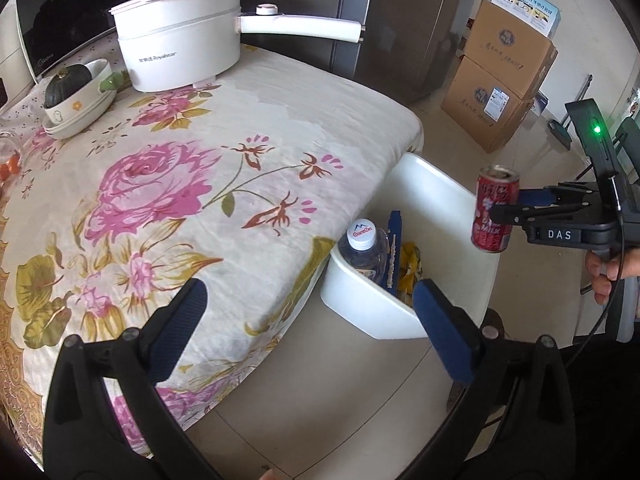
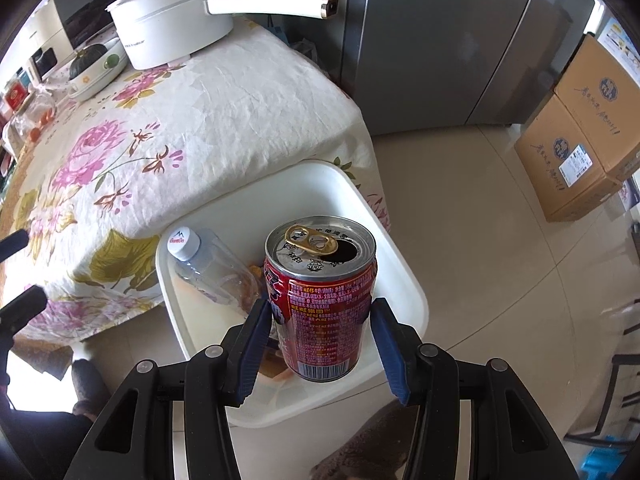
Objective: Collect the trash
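Observation:
A red drink can [image 2: 320, 280] with its tab open hangs upright over the white bin [image 2: 320, 184], and my right gripper [image 2: 320, 308] is shut on its sides. From the left wrist view the can [image 1: 494, 208] hangs above the bin's far rim [image 1: 440, 184], pinched by the right gripper [image 1: 506, 206]. A clear plastic bottle [image 1: 362, 248] with a white cap leans in the bin's corner, beside a blue strip and yellow wrappers [image 1: 410, 264]. My left gripper [image 1: 310, 292] is open wide with nothing between its fingers, above the table's edge and the bin's near end.
The bin stands on the tiled floor against a table with a floral cloth [image 1: 200, 160]. A white electric pot [image 1: 180, 40] and stacked bowls holding a dark squash [image 1: 76, 92] sit at the back. A grey fridge [image 1: 400, 20] and cardboard boxes [image 1: 504, 80] stand beyond.

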Demonstrator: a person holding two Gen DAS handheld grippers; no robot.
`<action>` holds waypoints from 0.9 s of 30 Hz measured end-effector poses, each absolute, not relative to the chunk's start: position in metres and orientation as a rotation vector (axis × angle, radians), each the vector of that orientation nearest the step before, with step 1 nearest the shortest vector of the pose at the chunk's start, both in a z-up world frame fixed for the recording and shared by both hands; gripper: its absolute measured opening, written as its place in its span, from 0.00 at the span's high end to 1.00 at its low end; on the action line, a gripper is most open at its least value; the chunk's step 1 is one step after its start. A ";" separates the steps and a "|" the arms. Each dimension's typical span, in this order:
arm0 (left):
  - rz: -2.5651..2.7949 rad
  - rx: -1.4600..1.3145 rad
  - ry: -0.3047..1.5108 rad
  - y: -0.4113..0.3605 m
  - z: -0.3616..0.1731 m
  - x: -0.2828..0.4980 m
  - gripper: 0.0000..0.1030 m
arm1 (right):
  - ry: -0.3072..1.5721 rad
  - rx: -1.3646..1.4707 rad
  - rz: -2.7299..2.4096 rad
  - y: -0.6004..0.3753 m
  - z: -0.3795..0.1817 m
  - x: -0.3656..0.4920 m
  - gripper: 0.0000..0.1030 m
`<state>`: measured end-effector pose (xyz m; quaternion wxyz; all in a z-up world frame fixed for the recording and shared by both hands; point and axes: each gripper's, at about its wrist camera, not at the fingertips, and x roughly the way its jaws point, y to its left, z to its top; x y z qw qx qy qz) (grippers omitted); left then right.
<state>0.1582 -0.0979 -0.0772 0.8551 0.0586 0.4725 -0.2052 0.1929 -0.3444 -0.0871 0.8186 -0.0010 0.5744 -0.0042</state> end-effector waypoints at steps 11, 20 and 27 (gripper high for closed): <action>-0.282 0.115 0.900 -0.046 -0.049 0.137 0.01 | 1.087 0.053 -0.028 -0.317 -0.051 0.171 0.18; -0.193 0.127 0.786 -0.025 -0.028 0.113 0.01 | 0.880 0.046 -0.040 -0.285 -0.002 0.122 0.00; -0.149 0.098 0.677 -0.028 -0.006 0.093 0.01 | 0.743 -0.039 -0.034 -0.258 0.024 0.088 0.00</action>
